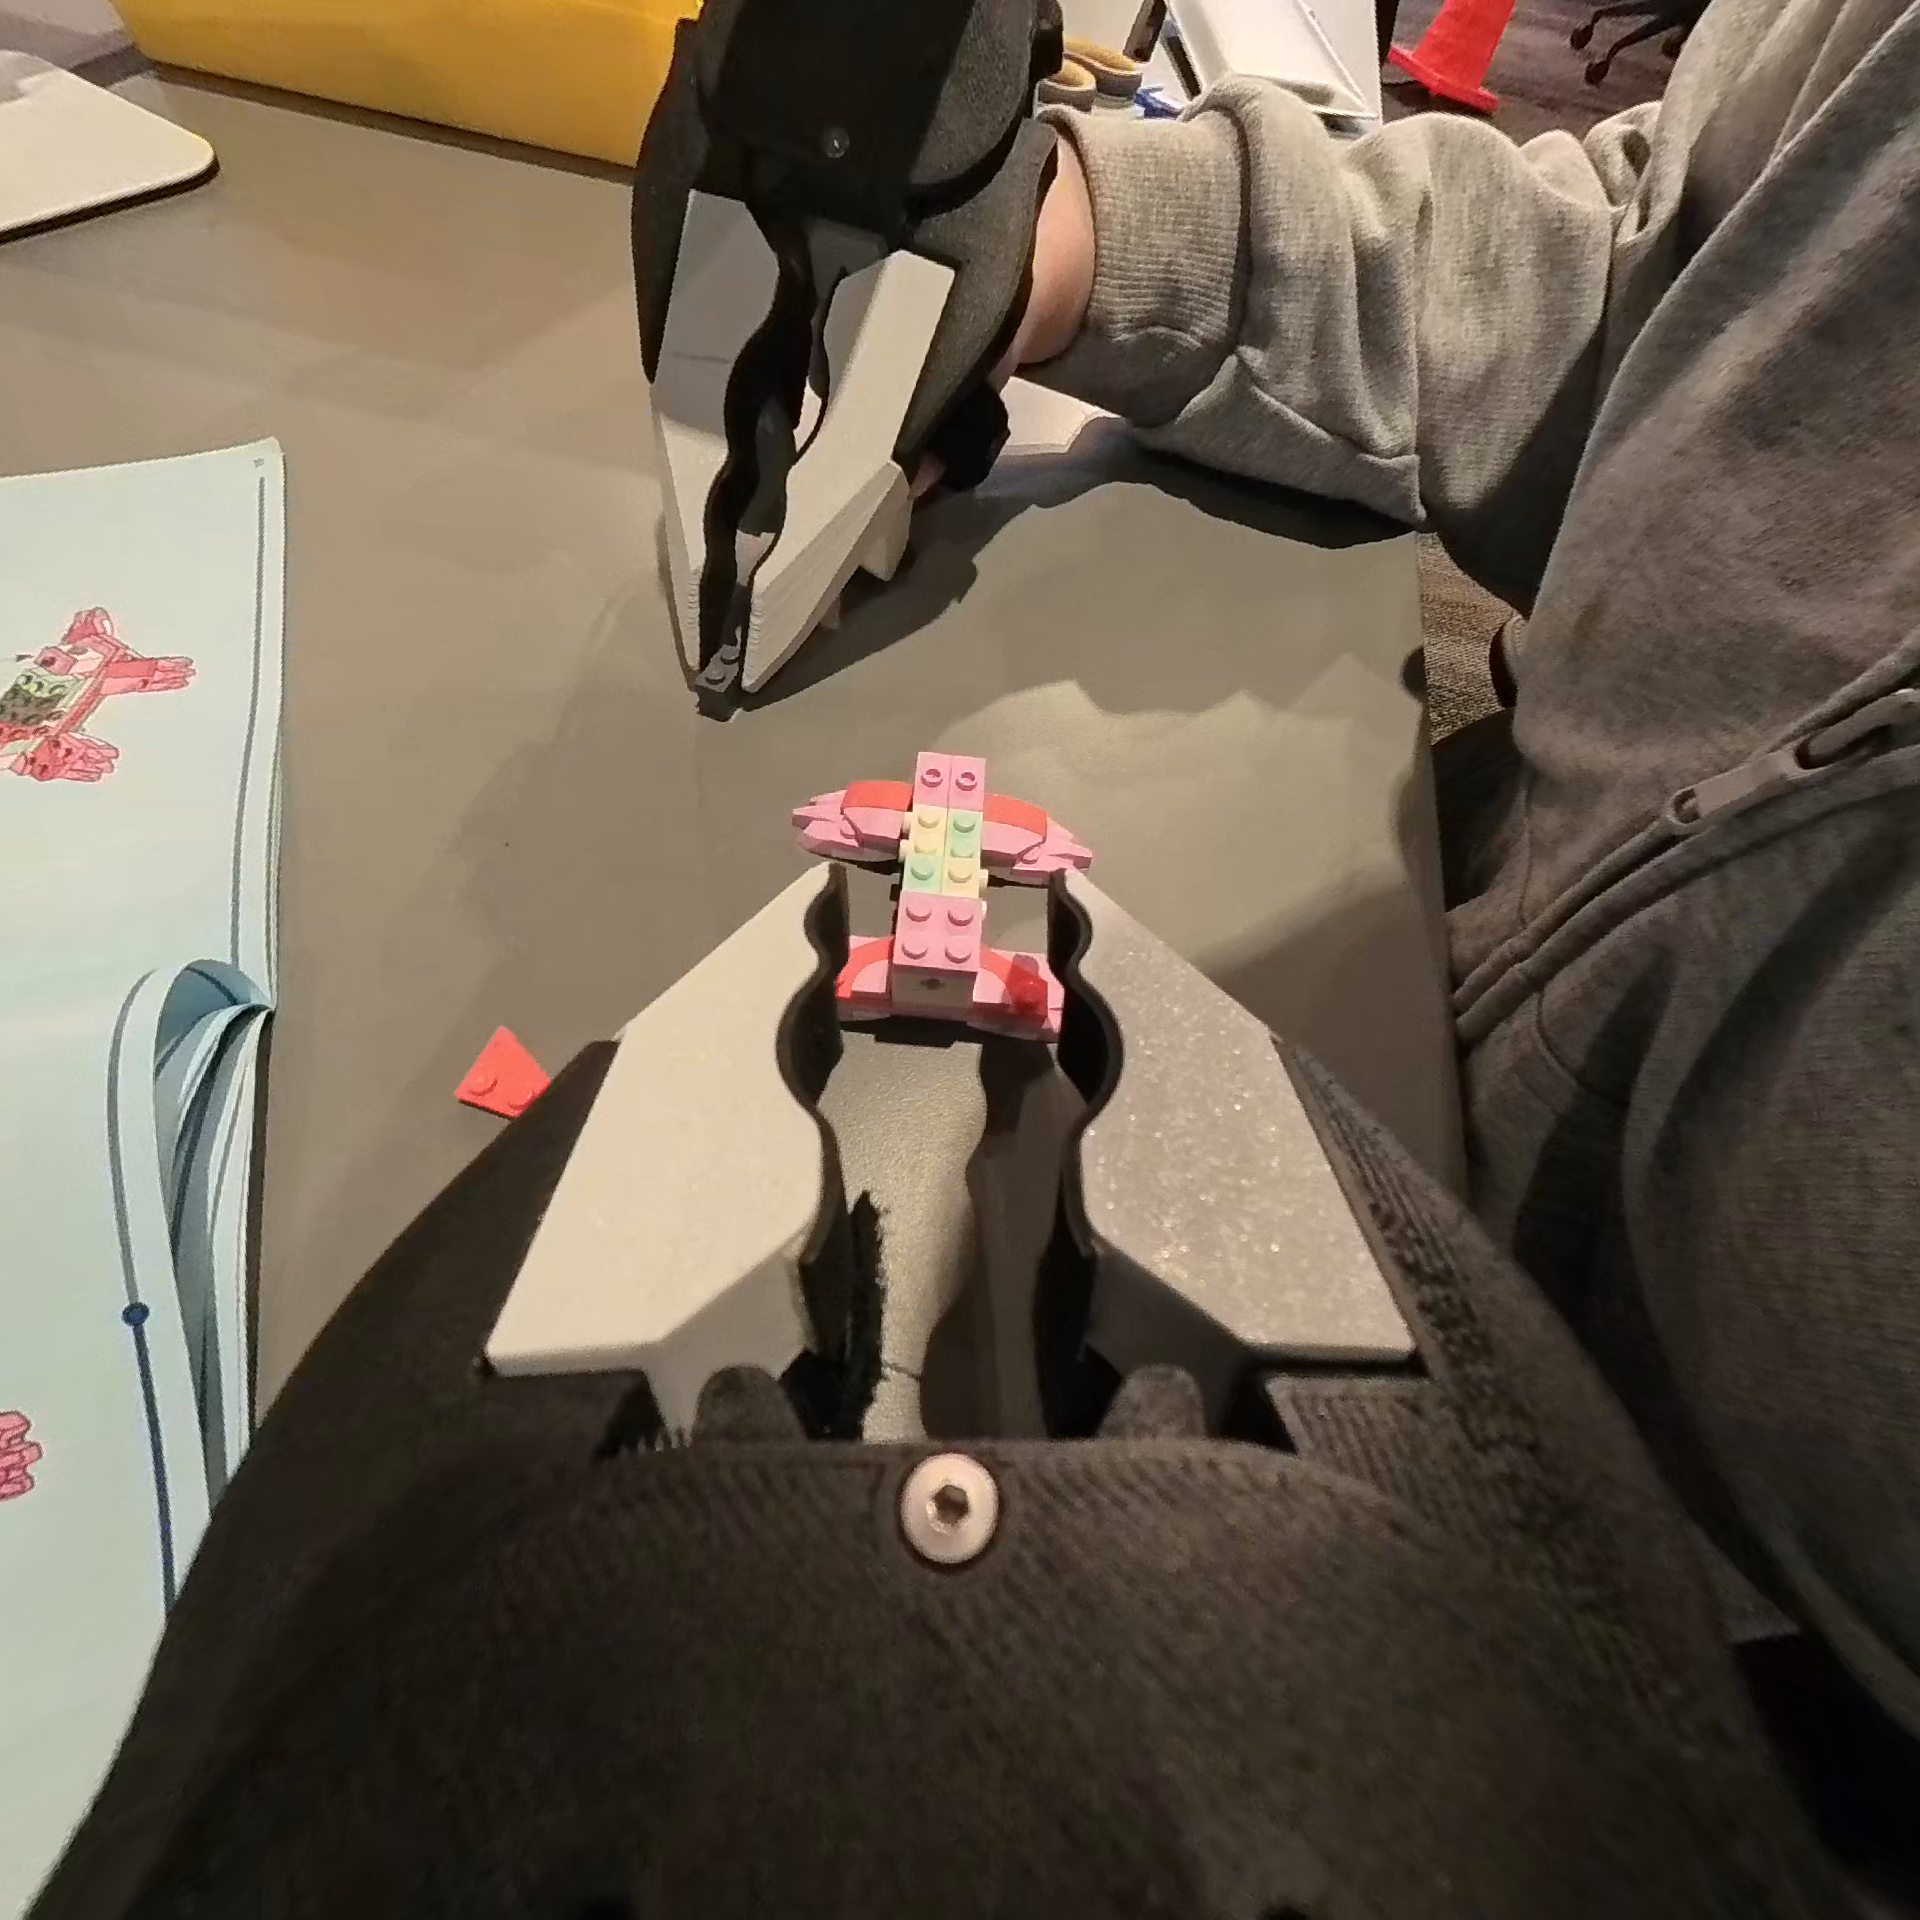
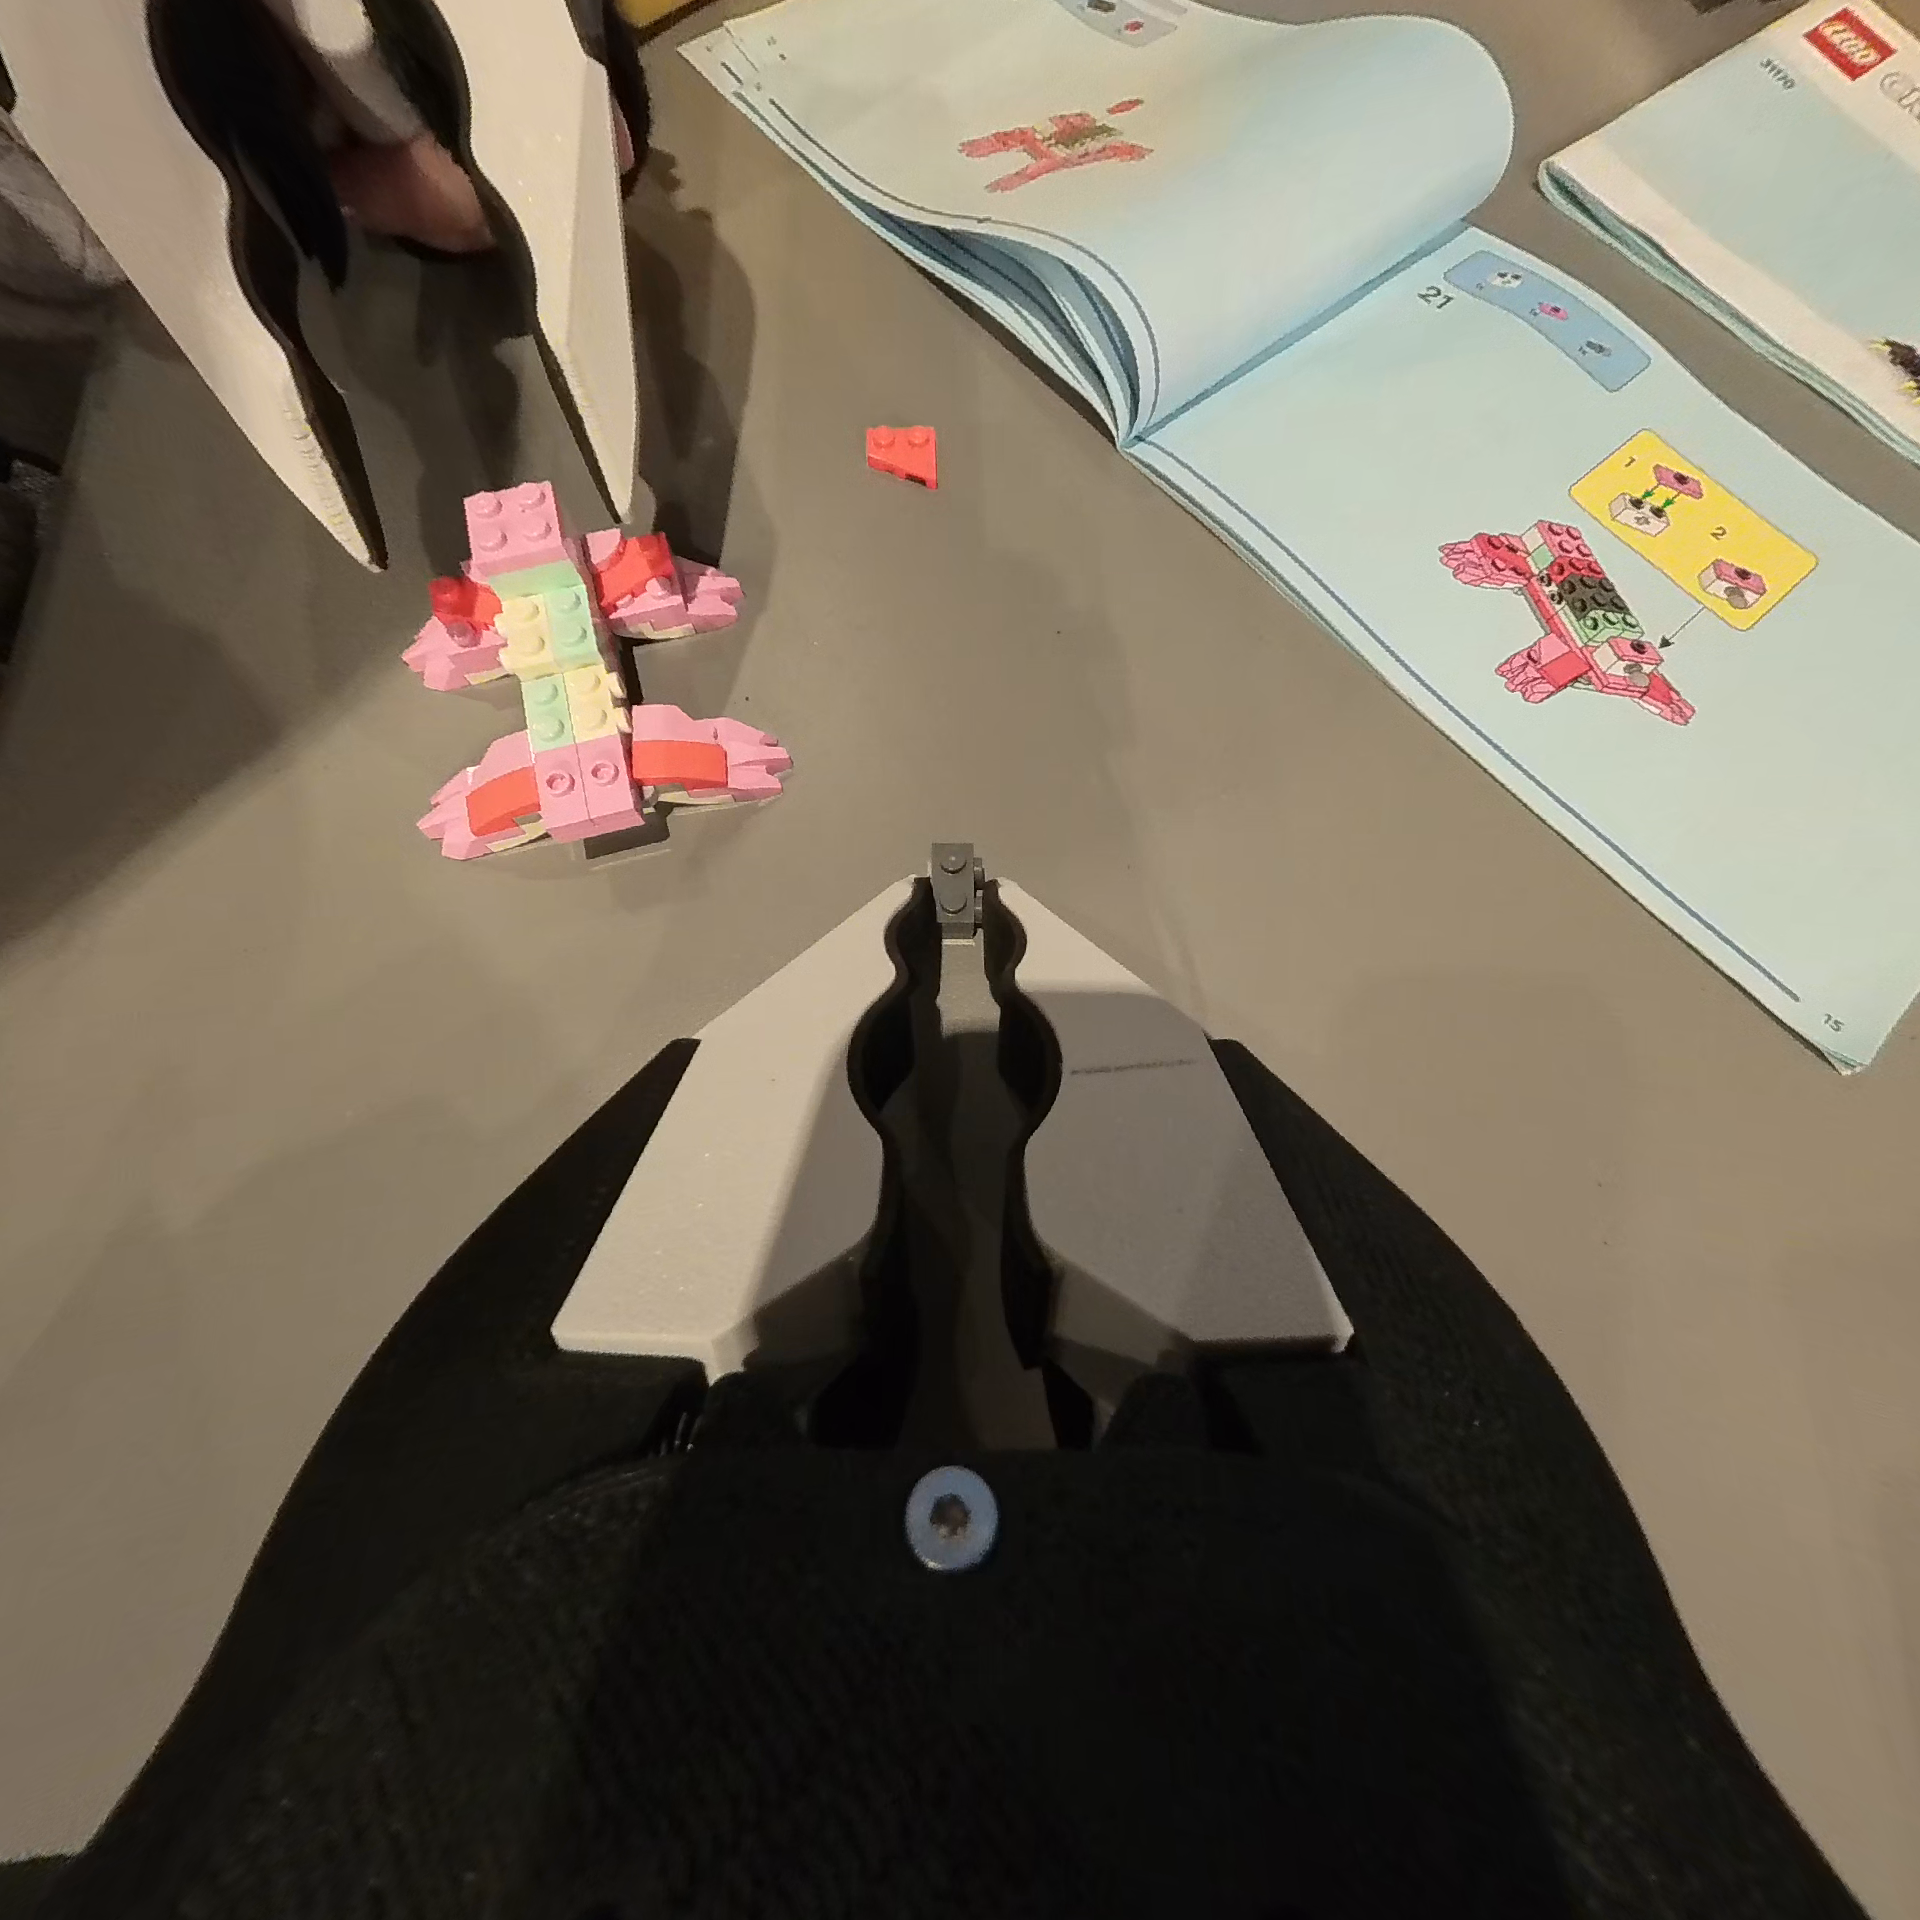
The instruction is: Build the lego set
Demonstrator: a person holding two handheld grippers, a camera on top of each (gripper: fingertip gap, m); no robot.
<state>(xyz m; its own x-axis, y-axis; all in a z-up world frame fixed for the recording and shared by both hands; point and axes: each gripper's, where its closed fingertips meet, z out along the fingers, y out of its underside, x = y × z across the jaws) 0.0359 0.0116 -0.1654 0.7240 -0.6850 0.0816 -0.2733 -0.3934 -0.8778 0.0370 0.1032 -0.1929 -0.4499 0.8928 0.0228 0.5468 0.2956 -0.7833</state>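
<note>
Setting: office or lab workspace, most likely. Evidence: broad grey table (image 1: 436,436), plain matte top; wheeled office chair bases (image 1: 1631,36) on dark carpet at 1 o'clock in the left wrist view; orange traffic cone (image 1: 1455,52) on the floor beside them; yellow bin or cushion (image 1: 395,62) at 11 o'clock, too cropped to tell which; pale laptop or tablet corner (image 1: 94,156) at 10 o'clock. Open instruction booklet (image 2: 1455,499) at 2 o'clock in the right wrist view.

Each view is taken from a wrist, close above the grey surface (image 1: 468,540), looking forward and down along the fingers (image 2: 810,997); the views face each other, and the pink model (image 1: 940,894) (image 2: 582,675) is shared.
</note>
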